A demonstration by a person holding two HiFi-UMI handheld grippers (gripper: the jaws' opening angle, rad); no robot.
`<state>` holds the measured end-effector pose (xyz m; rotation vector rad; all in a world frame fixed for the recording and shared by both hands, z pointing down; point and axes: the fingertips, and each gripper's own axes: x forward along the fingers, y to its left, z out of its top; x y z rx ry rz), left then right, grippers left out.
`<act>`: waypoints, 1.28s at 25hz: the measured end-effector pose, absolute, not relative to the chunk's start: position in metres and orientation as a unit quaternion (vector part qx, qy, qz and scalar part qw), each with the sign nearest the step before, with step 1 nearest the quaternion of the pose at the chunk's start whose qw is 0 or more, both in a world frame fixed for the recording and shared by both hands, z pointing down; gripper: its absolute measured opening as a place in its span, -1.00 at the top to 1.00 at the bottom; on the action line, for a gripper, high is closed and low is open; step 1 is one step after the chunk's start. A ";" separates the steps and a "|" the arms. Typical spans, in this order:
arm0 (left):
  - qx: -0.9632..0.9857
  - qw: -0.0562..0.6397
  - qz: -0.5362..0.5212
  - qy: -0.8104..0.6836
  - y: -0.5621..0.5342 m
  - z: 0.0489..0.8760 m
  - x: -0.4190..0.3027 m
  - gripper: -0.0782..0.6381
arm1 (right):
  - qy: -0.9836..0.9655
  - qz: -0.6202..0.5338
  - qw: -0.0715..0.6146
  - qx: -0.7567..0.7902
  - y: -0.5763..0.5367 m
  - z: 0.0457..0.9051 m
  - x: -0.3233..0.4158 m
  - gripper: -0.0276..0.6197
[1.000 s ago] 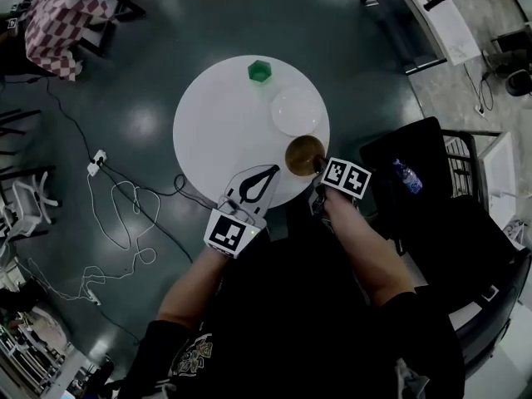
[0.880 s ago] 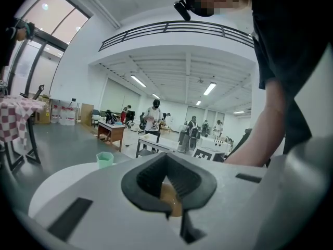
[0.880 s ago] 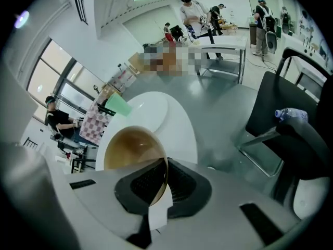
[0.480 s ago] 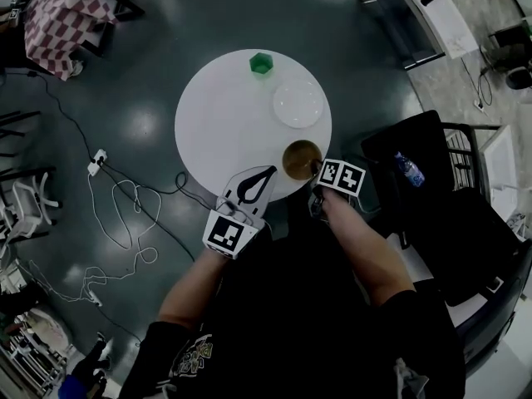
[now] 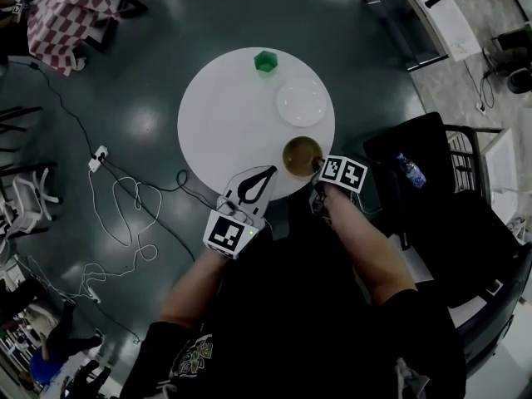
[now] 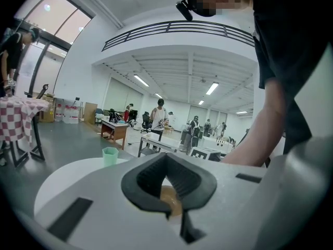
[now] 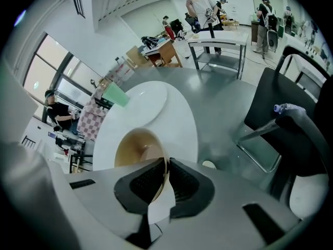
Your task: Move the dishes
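Observation:
A brown bowl (image 5: 302, 156) sits near the front right edge of the round white table (image 5: 224, 115). My right gripper (image 5: 317, 166) is shut on its near rim. In the right gripper view the thin rim is clamped between the pads (image 7: 165, 163), with the bowl (image 7: 136, 147) beyond. A white plate (image 5: 301, 103) lies just behind the bowl, and a green cup (image 5: 265, 61) stands at the far edge. My left gripper (image 5: 271, 169) hovers over the table's near edge, fingertips together, holding nothing. In the left gripper view, the bowl (image 6: 170, 199) shows through the gripper's hollow (image 6: 166, 156).
A black chair (image 5: 432, 206) with a plastic bottle (image 5: 406, 173) on it stands close on the right. Cables (image 5: 125, 214) trail over the dark floor at left. A table with a checkered cloth (image 5: 62, 11) is far left. A grey bench (image 5: 424, 15) stands behind.
My right gripper has drawn the bowl slightly toward the table's near edge, away from the plate. The left gripper has stayed where it was.

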<state>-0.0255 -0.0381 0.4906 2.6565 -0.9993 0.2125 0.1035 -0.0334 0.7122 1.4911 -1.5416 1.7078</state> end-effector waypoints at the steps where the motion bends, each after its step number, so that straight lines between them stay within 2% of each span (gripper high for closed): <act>1: 0.923 0.148 0.074 -0.347 -0.038 0.491 -0.026 0.77 | -0.552 0.611 0.197 0.532 -0.034 0.712 0.103 0.82; 4: 0.923 0.147 0.074 -0.346 -0.038 0.489 -0.026 0.77 | -0.555 0.610 0.197 0.530 -0.035 0.710 0.103 0.81; 6: 0.924 0.147 0.076 -0.343 -0.036 0.488 -0.026 0.77 | -0.558 0.610 0.197 0.527 -0.035 0.708 0.103 0.66; 9: 0.926 0.145 0.075 -0.340 -0.034 0.484 -0.027 0.77 | -0.560 0.606 0.197 0.529 -0.033 0.703 0.104 0.55; 16: 0.924 0.138 0.099 -0.344 -0.026 0.474 -0.038 0.77 | -0.565 0.563 0.177 0.577 -0.027 0.675 0.127 0.50; 18: 0.921 0.139 0.101 -0.349 -0.021 0.470 -0.045 0.77 | -0.584 0.533 0.154 0.592 -0.028 0.653 0.130 0.51; 20: 0.920 0.140 0.100 -0.352 -0.014 0.463 -0.053 0.77 | -0.615 0.509 0.096 0.595 -0.032 0.620 0.127 0.76; 23: 0.918 0.144 0.097 -0.356 -0.001 0.453 -0.067 0.77 | -0.663 0.475 0.007 0.578 -0.031 0.568 0.116 0.84; 28: 0.917 0.141 0.111 -0.357 0.023 0.435 -0.089 0.77 | -0.741 0.398 -0.039 0.540 -0.010 0.491 0.083 0.84; 32: 0.917 0.143 0.116 -0.353 0.044 0.417 -0.099 0.77 | -0.788 0.343 -0.044 0.509 0.020 0.440 0.050 0.84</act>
